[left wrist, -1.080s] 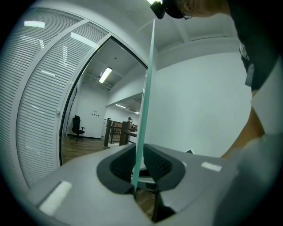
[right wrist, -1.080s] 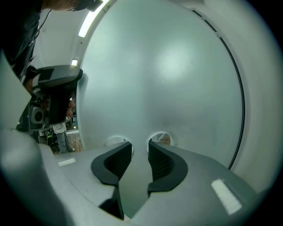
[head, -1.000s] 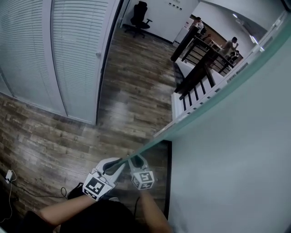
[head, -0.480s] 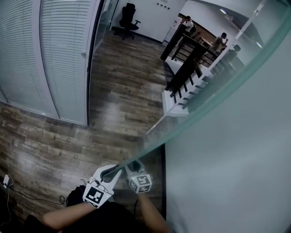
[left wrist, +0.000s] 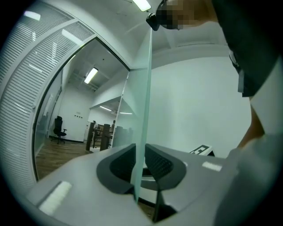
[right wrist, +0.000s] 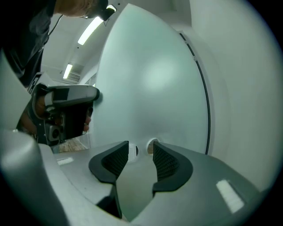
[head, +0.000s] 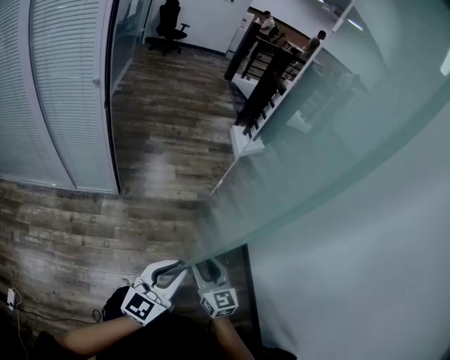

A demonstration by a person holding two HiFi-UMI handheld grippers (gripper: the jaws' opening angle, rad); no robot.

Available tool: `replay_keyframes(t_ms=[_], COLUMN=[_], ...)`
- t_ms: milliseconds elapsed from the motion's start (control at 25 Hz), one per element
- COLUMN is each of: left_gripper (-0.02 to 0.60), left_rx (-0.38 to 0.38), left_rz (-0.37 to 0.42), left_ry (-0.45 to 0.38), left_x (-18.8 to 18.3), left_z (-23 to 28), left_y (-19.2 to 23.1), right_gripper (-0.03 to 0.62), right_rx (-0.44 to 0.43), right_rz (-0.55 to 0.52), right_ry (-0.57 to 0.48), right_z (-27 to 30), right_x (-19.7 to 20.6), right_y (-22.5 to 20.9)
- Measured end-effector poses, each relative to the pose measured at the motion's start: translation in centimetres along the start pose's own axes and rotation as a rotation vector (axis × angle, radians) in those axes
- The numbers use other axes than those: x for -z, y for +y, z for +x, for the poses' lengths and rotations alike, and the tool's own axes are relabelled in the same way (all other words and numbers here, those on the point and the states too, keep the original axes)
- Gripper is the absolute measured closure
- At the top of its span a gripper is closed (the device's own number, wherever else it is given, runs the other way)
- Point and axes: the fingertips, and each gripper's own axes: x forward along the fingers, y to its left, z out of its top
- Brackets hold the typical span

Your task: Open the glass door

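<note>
The glass door (head: 351, 211) is a large frosted green pane filling the right of the head view. Its near edge runs down to my two grippers at the bottom. My left gripper (head: 184, 265) has the door's edge (left wrist: 146, 88) between its pads. Its jaws have just been opening a little, but in the left gripper view (left wrist: 140, 159) the glass still fills the gap. My right gripper (head: 209, 266) has just opened wide. It faces the door's flat side (right wrist: 154, 79) with nothing between its pads (right wrist: 140, 152). Two small round fittings (right wrist: 152, 145) show just beyond its fingertips.
A white partition with blinds (head: 63, 91) stands at the left, across a wood floor (head: 162, 140). Farther off are an office chair (head: 169, 21), a dark railing (head: 267, 70) and people (head: 266, 20). A cable (head: 10, 299) lies at the bottom left.
The door's edge has swung, with both grippers moving along at its lower end. The partition and floor have slid left in the head view, and more of the room shows through the glass.
</note>
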Motion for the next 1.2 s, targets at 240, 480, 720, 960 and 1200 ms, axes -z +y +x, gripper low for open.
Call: replay_keyframes(t_ms=[240,480,720,960,1200], left_gripper=[0.509,0.503,0.513,0.536,0.581], left_rx=[0.183,0.341,0.482,0.479,0.456], left_rz=[-0.047,-0.047,-0.054,-0.064,-0.083], left_ry=[0.024,0.066,0.074,0.113,0.124], left_x=[0.6,1.0,0.8,1.3,1.7], left_z=[1.0,2.0,2.8,1.4,0.3], left_y=[-3.0,-5.9,-8.9,-7.6,-5.8], right_gripper=[0.43,0.424,0.443,0.491,0.539], right_rx=[0.079,0.186,0.403,0.614,0.751], right_rz=[-0.015,0.001,-0.032,0.043,0.062], right_ry=[-0.063,-0.096,-0.057,-0.078,-0.087], right_z=[-5.3,-8.2,-8.7,-10.8,-14.4], right_x=[-1.8,-1.1,-1.2,-1.5,-1.0], right_y=[2.0,4.9,3.7,0.6,-2.4])
